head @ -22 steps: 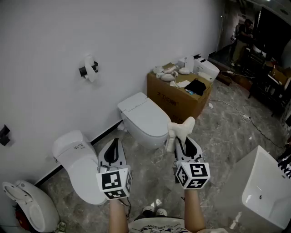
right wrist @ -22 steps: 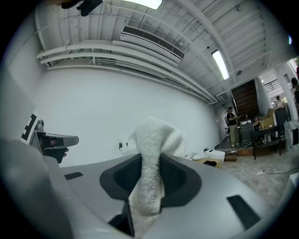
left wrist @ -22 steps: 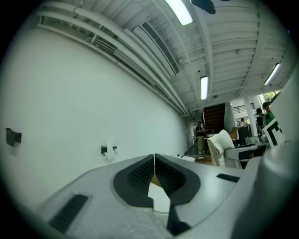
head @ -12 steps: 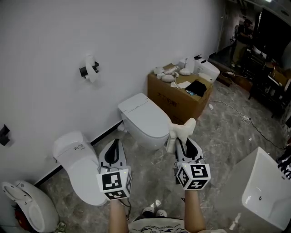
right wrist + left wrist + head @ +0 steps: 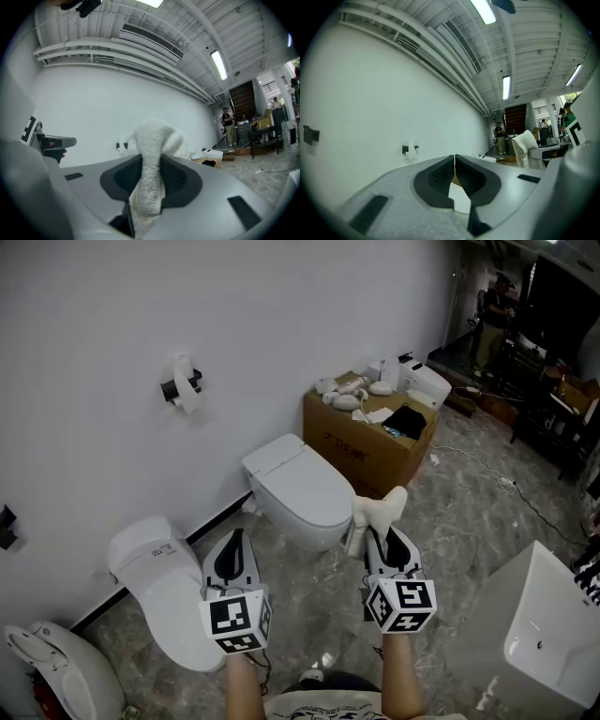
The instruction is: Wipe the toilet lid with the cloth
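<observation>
I am holding two grippers out over a marble-patterned floor, facing a white toilet set against the wall with its toilet lid down. The head view alone is showing that toilet, with a second toilet lying to its left, a cardboard box of loose items to its right and a white basin at the far right. The two gripper views are looking higher, taking in the wall, the ceiling lights and a person standing in the far room. The right gripper is clamping the white cloth between its pads, in the air just off the toilet's front right edge; I cannot tell whether the cloth is touching the bowl. In the right gripper view the cloth is standing upright, its long axis running along the right gripper, its top folding over to the right and its lower end hanging below the pads. From the head view that long axis is pointing away from me toward the box. The left gripper is carrying nothing, its jaws pressed together at the tips, level with the right one.
</observation>
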Demonstrator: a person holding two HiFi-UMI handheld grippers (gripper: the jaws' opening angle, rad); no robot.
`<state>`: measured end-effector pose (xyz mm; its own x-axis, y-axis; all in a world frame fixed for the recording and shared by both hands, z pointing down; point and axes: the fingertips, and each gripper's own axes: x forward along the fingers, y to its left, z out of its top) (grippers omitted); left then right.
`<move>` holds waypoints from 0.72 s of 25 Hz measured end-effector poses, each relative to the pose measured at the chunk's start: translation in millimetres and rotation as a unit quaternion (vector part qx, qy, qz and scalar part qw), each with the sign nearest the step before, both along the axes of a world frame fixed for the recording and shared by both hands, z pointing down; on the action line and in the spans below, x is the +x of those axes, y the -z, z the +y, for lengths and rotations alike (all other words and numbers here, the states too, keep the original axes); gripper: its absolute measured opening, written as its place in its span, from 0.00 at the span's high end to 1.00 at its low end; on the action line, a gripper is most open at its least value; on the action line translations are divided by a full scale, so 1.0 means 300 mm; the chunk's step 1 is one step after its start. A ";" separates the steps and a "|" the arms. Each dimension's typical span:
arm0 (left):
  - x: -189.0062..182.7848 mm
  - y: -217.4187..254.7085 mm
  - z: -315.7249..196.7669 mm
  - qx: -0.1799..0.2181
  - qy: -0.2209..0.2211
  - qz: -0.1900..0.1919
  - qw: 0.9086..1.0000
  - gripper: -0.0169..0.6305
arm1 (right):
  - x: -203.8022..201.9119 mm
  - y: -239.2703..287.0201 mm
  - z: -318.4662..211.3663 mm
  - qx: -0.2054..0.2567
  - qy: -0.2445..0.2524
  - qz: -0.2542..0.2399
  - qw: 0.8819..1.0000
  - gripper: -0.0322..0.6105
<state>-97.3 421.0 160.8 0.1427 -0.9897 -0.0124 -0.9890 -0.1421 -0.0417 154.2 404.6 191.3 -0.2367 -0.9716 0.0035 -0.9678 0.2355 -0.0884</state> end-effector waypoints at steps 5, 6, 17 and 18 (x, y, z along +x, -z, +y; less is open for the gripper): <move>-0.033 -0.039 -0.036 -0.009 -0.005 -0.004 1.000 0.95 | -0.017 -0.030 -0.020 -0.005 -0.011 -0.004 1.000 0.78; -0.039 -0.045 -0.045 -0.012 -0.005 -0.004 1.000 0.96 | -0.021 -0.034 -0.028 -0.007 -0.011 -0.003 1.000 0.78; -0.063 -0.088 -0.222 -0.026 0.007 -0.009 1.000 0.96 | -0.030 -0.088 -0.233 -0.024 -0.002 0.000 1.000 0.78; -0.065 -0.094 -0.248 -0.028 0.011 -0.010 1.000 0.95 | -0.030 -0.091 -0.265 -0.024 0.000 0.000 1.000 0.78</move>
